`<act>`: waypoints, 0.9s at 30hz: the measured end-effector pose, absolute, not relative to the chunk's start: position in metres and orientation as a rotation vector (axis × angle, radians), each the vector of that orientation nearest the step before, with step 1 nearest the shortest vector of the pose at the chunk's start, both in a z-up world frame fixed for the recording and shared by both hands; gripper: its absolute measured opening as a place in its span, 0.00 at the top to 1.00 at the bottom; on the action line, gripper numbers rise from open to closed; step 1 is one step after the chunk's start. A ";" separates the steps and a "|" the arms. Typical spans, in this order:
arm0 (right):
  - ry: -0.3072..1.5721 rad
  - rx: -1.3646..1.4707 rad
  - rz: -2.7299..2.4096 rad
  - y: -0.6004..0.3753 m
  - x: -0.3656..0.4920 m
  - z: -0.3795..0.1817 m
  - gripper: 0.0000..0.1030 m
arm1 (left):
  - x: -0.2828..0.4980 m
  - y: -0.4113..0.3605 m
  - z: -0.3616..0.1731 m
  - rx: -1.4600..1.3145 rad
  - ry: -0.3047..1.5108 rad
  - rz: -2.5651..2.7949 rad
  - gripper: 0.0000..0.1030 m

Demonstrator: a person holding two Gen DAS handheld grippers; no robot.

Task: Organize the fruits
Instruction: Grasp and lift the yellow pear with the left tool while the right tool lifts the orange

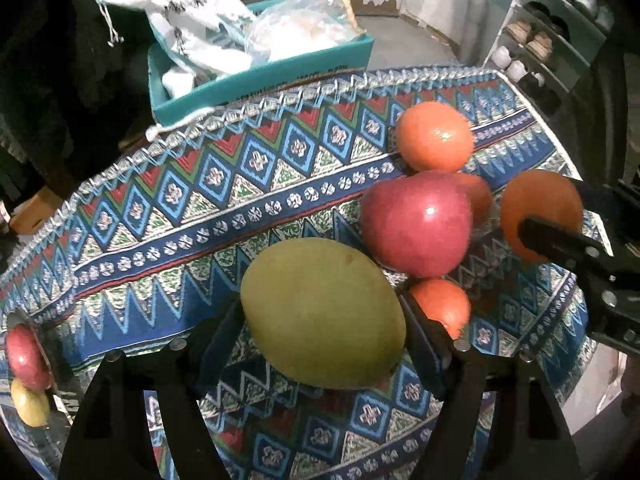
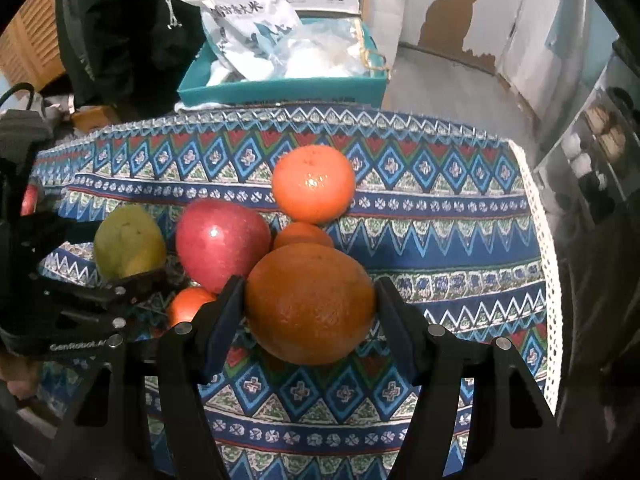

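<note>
My left gripper [image 1: 322, 314] is shut on a green mango [image 1: 320, 312], which also shows in the right wrist view [image 2: 128, 240]. My right gripper [image 2: 310, 300] is shut on a large orange [image 2: 310, 304], also seen from the left wrist [image 1: 540, 208]. A red apple [image 1: 416, 224] lies between them on the patterned cloth [image 1: 180, 216]; it shows in the right wrist view too [image 2: 222, 240]. A tangerine [image 1: 434, 136] sits behind the apple, a second small one [image 1: 442, 304] in front of it, and a third [image 2: 302, 234] is partly hidden behind the large orange.
A teal box [image 1: 260, 80] with white bags stands beyond the table's far edge. A shelf with shoes [image 1: 532, 48] stands at the right. The side mirror shows a reflected red apple [image 1: 24, 356] and a yellow fruit [image 1: 28, 404]. The cloth's white trim [image 2: 544, 240] marks the right edge.
</note>
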State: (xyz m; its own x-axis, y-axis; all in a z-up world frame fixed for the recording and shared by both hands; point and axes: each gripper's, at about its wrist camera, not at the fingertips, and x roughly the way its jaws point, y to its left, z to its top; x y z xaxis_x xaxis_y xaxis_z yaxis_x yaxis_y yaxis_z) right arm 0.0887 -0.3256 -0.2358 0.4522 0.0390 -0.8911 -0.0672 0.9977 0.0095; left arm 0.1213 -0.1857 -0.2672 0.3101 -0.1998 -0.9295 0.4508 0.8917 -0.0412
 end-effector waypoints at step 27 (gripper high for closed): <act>0.924 0.007 0.172 -0.295 0.067 -0.157 0.36 | 0.077 -0.137 -0.189 0.184 1.060 -0.424 0.32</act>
